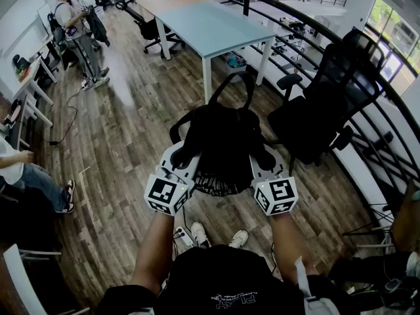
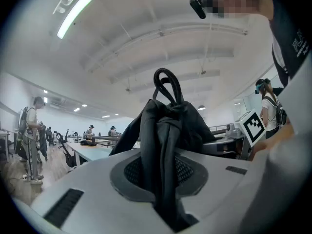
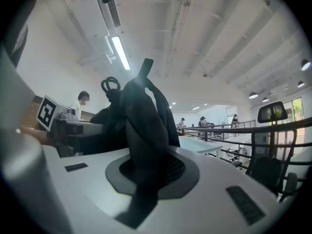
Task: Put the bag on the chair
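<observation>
Nearest, the left tongs (image 2: 163, 179) are pinching a fold of the black bag (image 1: 223, 143). The right tongs (image 3: 146, 179) are pinching a strap or fold on its other side. Neither pair is spread. The bag hangs in the air between them above the wood floor (image 1: 125, 149), its carry loop pointing away from the person. It is not on the chair yet.

The black office chair (image 1: 328, 104) stands just beyond the bag and to its right, with the seat turned toward it. To do this well, I would carry the bag right and forward with both grips level so it does not swing. It has to clear the armrest (image 1: 289, 81) before it goes down. The tongs should let go only once the seat takes the weight. The chair probably rolls and swivels, so a bump could push it toward the curved railing (image 1: 384, 87) behind it.

Further off, a leg of the pale worktop (image 1: 210, 25) stands near the bag's loop. A second office chair (image 1: 154, 28) sits beside that worktop. A standing person (image 1: 75, 25) is far left, well clear.
</observation>
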`<state>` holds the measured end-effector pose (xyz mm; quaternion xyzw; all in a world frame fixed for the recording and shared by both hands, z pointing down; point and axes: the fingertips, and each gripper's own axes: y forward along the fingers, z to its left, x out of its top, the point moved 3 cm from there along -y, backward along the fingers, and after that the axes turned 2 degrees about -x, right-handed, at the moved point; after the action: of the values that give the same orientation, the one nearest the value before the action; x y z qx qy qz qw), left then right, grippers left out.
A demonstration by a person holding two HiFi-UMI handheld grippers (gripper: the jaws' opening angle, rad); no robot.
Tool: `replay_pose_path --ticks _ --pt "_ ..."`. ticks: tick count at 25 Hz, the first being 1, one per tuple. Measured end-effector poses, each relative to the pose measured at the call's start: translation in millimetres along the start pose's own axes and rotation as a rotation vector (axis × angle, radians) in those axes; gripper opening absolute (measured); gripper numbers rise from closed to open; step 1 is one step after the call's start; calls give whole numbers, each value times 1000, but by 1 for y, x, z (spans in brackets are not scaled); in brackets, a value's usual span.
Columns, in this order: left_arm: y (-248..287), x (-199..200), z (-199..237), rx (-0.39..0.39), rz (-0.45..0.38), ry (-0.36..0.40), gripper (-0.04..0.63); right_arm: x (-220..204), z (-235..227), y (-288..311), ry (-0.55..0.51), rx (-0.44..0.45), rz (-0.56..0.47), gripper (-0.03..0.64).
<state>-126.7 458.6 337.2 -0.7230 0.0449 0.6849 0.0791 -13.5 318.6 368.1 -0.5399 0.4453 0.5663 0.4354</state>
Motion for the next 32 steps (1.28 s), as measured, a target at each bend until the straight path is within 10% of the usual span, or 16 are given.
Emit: replay_pose_path --ticks 32 --pt "-9 0 39 1 -33 19 60 1 31 29 -47 -51 -51 48"
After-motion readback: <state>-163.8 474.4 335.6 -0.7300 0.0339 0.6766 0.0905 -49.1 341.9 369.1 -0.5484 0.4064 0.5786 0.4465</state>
